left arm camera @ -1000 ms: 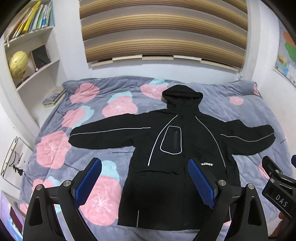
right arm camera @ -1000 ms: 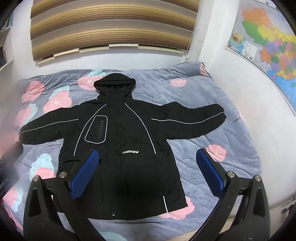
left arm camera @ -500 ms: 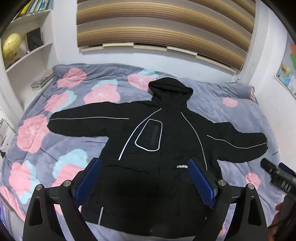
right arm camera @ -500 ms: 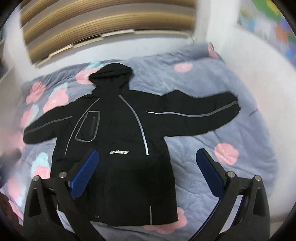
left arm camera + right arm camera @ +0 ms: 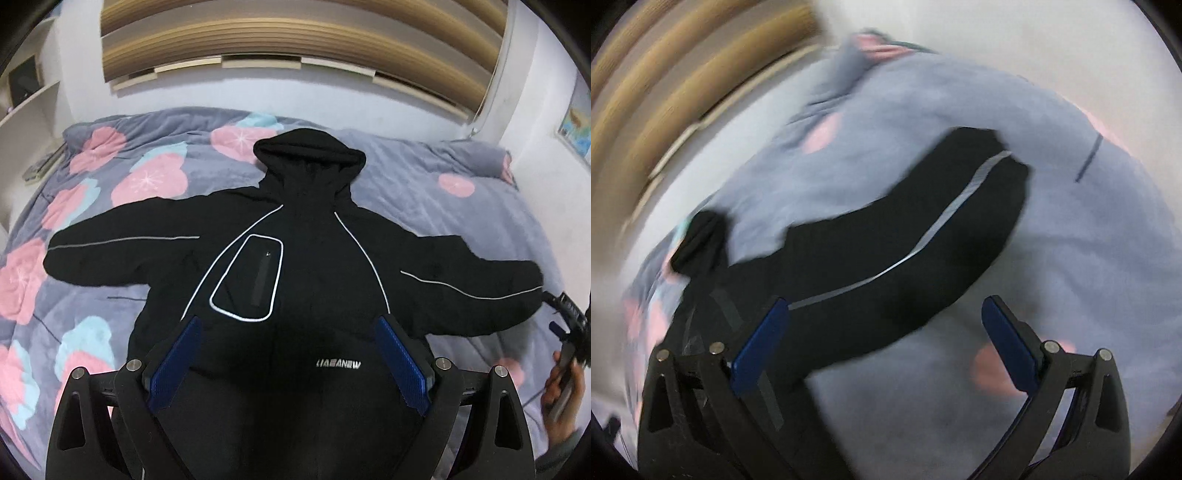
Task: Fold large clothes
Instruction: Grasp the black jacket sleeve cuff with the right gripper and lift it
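A black hooded jacket (image 5: 314,266) with white piping lies spread flat on the bed, front up, both sleeves out to the sides. My left gripper (image 5: 288,354) is open and empty, hovering over the jacket's lower front. My right gripper (image 5: 886,343) is open and empty, above the jacket's right sleeve (image 5: 923,236); this view is blurred by motion. The right gripper also shows at the far right edge of the left wrist view (image 5: 569,314), near the sleeve's cuff.
The bed is covered by a grey blanket (image 5: 461,206) with pink flowers. A window with striped blinds (image 5: 295,37) is behind the bed. White shelves (image 5: 26,99) stand at the left, and a wall (image 5: 546,122) closes the right side.
My left gripper has moved closer over the jacket's body. My right gripper has swung fast to the right, toward the jacket's right sleeve. Both stayed open.
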